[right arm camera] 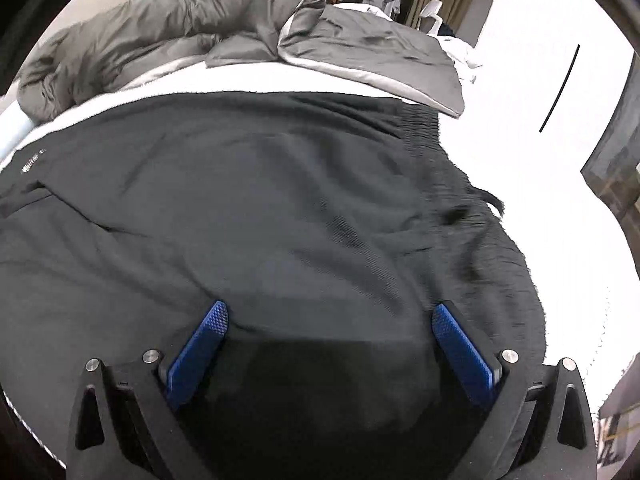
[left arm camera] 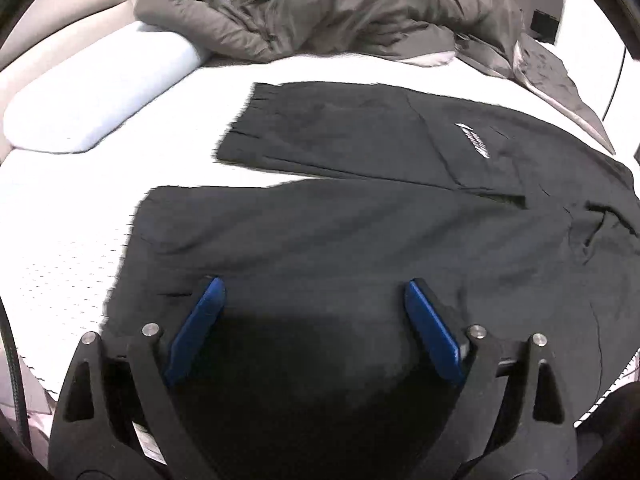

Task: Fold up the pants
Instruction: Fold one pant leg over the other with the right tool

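Black pants (left arm camera: 360, 240), grey duvet (left arm camera: 340, 8), white sheet (left arm camera: 60, 220).

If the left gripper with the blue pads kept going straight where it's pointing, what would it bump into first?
Most likely the black fabric pants spread flat on the white mattress. The left gripper tilts downward with its jaws wide open and nothing between them, and the nearer pant leg fills the view ahead. Exact depth is hard to judge.

Black fabric pants (left arm camera: 360, 220) spread flat on white mattress (left arm camera: 60, 240); two legs laid side by side, split between them. Crumpled grey duvet (left arm camera: 320, 8) heaped behind pants. Pale oblong pillow (left arm camera: 100, 92) set left of legs, just beside duvet. Elastic waistband (right arm camera: 424, 128) placed at right, near duvet's edge.
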